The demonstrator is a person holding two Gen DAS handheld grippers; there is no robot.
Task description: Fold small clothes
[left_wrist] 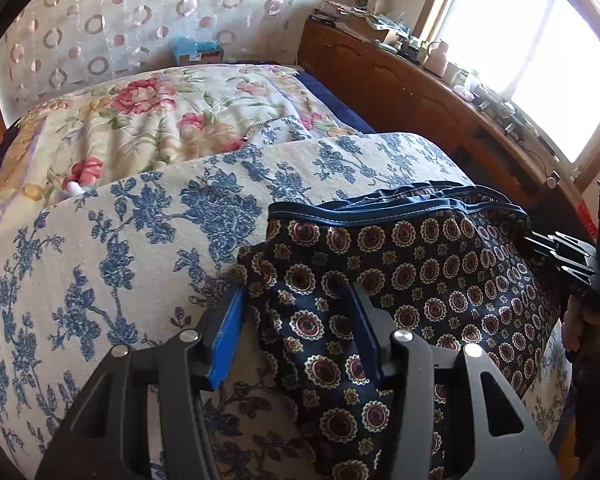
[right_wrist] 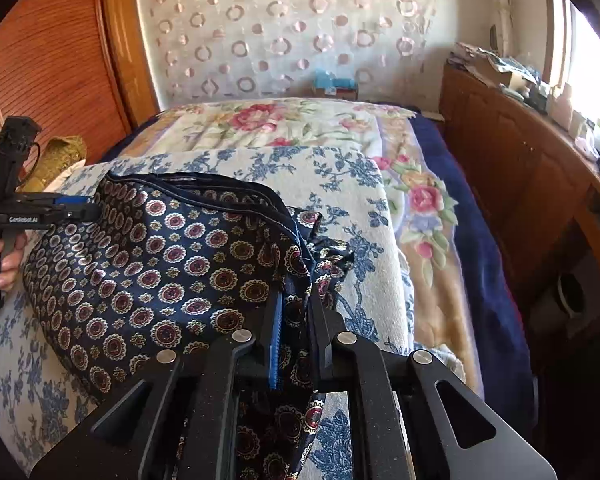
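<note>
Dark navy shorts with a red and cream medallion print and a blue waistband lie on a blue-floral cushion. My left gripper is open, its blue-padded fingers straddling the shorts' left edge. It shows at the left of the right wrist view. My right gripper is shut on the shorts' right edge, with fabric pinched between the fingers. It shows at the right edge of the left wrist view.
The cushion lies on a bed with a pink-floral blanket. A cluttered wooden cabinet runs along the right under a bright window. A wooden door stands at left. A circle-patterned curtain hangs behind the bed.
</note>
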